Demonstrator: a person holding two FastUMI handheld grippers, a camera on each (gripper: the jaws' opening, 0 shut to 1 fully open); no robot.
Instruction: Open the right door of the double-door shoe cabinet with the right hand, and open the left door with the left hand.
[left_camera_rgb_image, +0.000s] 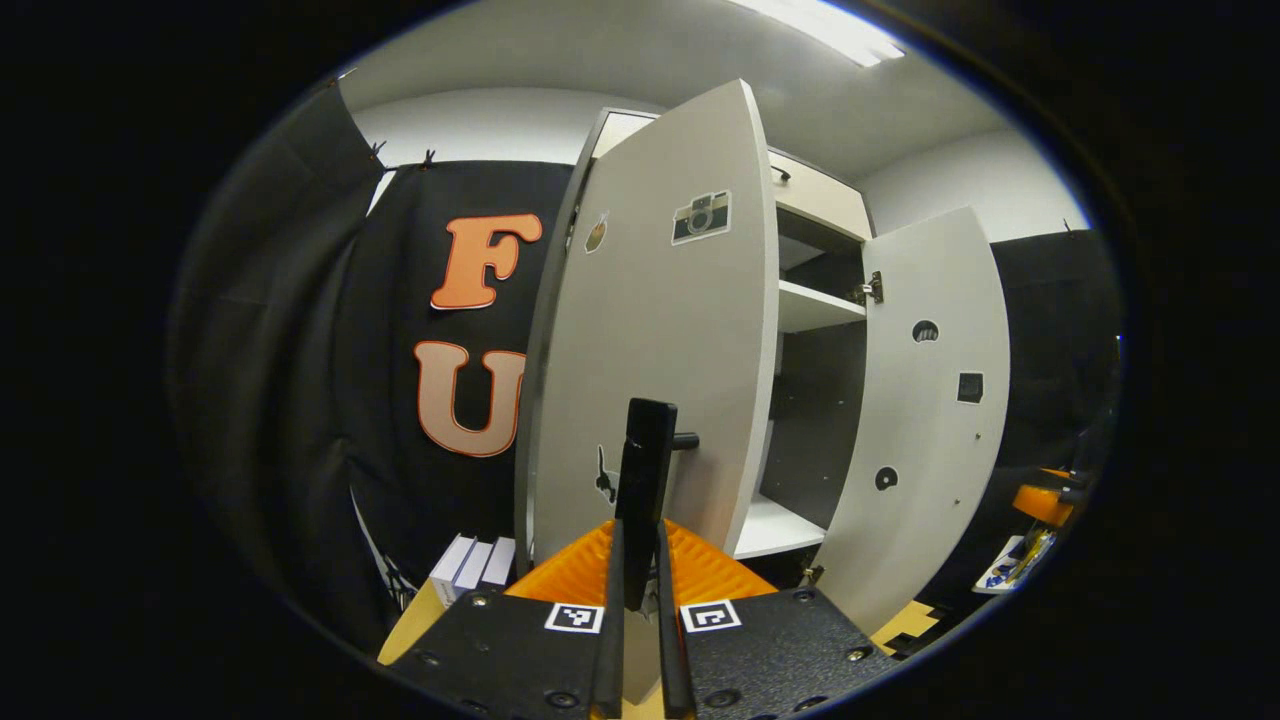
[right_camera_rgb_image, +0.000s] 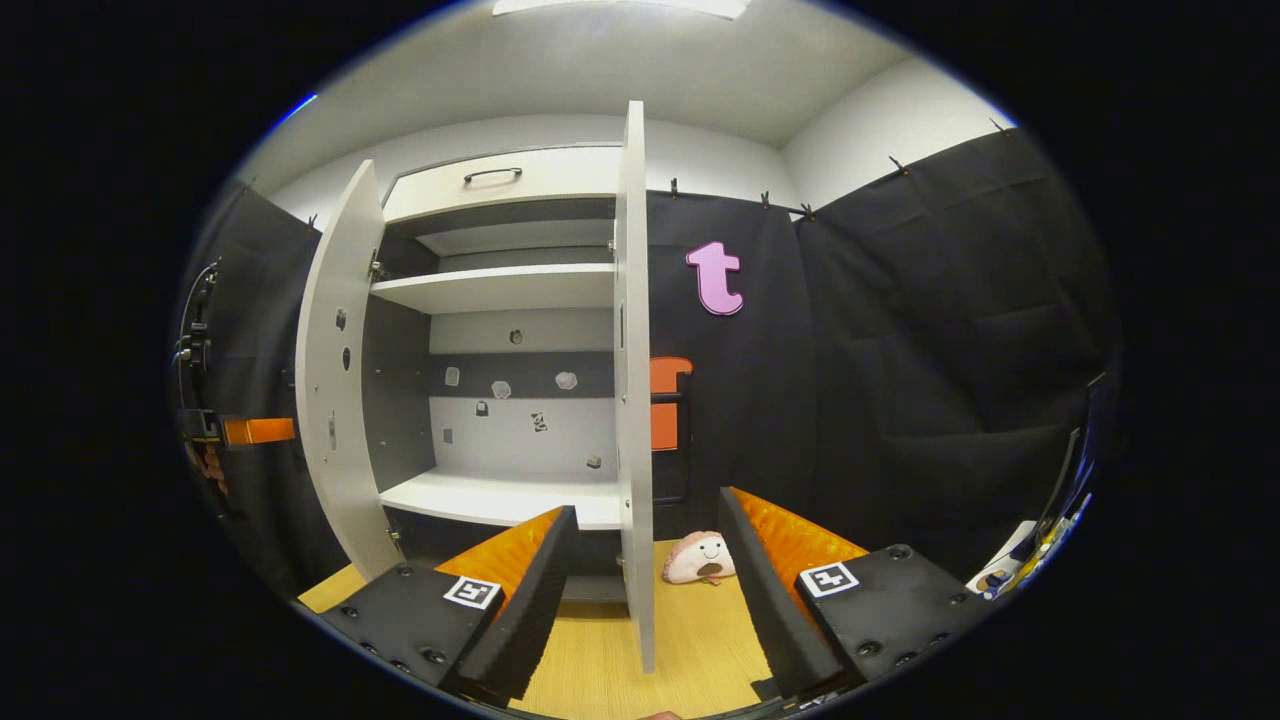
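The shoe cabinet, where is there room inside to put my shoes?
The bottom shelf between the left door and right door is bare, and so is the upper shelf. The floor by the plush toy is more crowded.

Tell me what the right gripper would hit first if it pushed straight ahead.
Most likely the edge of the open right door, which stands between the right gripper's spread fingers; depth is hard to judge.

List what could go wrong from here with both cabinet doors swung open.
1. The left gripper is shut on the left door's handle; pulling further could strain the hinges, since the left door is already wide open.
2. The right gripper is open with the right door's edge between its fingers; a sideways move could knock the door.
3. The plush toy on the floor sits near that door's swing.
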